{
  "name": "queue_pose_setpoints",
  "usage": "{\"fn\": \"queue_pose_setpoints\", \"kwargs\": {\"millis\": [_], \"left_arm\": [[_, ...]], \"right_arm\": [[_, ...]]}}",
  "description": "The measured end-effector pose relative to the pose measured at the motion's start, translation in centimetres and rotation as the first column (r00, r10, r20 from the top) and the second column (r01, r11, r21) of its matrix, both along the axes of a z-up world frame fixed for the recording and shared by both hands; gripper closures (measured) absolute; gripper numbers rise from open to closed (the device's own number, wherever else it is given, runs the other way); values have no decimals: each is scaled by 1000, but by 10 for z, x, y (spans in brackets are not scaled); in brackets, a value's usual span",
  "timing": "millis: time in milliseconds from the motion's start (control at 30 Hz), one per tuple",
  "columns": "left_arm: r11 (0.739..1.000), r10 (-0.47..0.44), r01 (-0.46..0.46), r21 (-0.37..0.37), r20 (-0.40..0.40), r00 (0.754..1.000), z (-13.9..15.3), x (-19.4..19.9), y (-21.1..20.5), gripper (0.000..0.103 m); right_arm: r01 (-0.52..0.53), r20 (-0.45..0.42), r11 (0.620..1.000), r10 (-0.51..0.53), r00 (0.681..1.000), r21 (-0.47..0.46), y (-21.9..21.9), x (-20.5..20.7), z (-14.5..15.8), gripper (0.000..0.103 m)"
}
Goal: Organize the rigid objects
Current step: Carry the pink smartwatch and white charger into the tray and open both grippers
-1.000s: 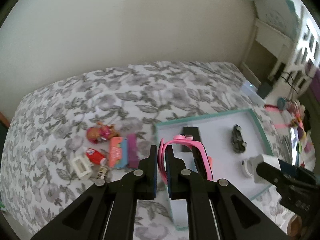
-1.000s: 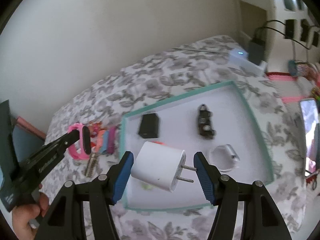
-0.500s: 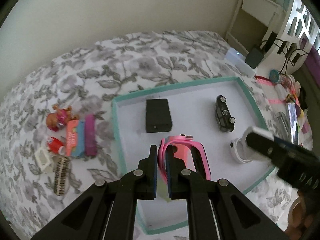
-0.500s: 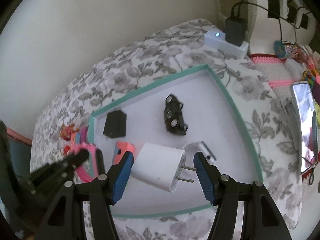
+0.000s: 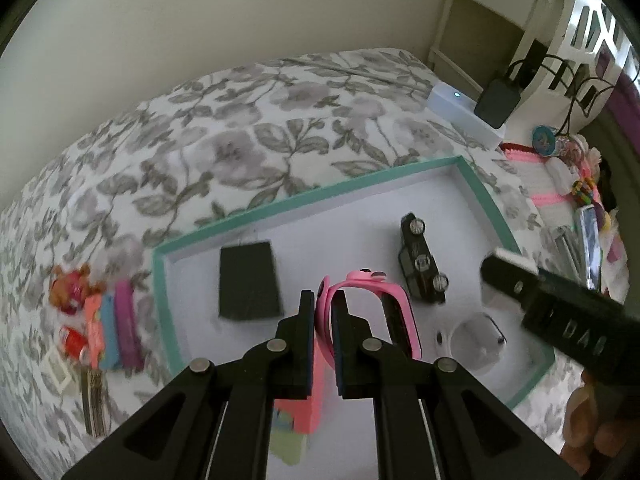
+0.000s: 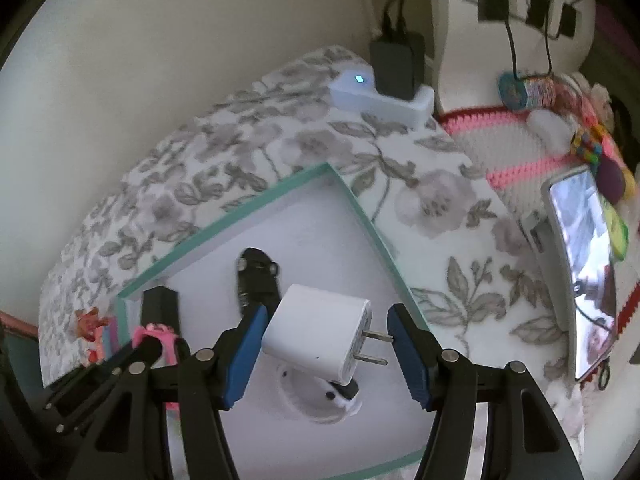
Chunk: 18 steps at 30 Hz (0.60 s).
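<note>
A white wall charger is gripped in the right tool, prongs pointing at its right finger, above the teal-rimmed tray on the floral bed. The left tool pinches a pink watch band. The tray holds a black block, a black toy car and a white case.

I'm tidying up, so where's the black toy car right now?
The black toy car lies on its side inside the teal-rimmed tray, toward its far right, between the black box and the tray's right wall.
</note>
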<state>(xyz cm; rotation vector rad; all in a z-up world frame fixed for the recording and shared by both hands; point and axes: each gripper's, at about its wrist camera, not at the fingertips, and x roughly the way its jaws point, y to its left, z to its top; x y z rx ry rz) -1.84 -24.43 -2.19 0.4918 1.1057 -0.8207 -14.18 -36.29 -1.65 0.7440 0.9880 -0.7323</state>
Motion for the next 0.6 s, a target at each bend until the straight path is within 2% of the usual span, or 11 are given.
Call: {"fn": "queue_pose_setpoints", "kwargs": {"millis": [300, 500, 600], "left_arm": [[999, -29, 28, 40, 15, 999, -27, 8, -24, 95], [997, -54, 52, 64, 21, 998, -44, 4, -34, 94], [997, -58, 57, 53, 27, 998, -45, 4, -34, 94]], "right_arm": [[-11, -62, 1000, 12, 998, 11, -11, 20, -26, 38], [-21, -80, 1000, 22, 997, 5, -14, 27, -32, 38], [-24, -87, 1000, 26, 996, 14, -16, 29, -36, 37]]}}
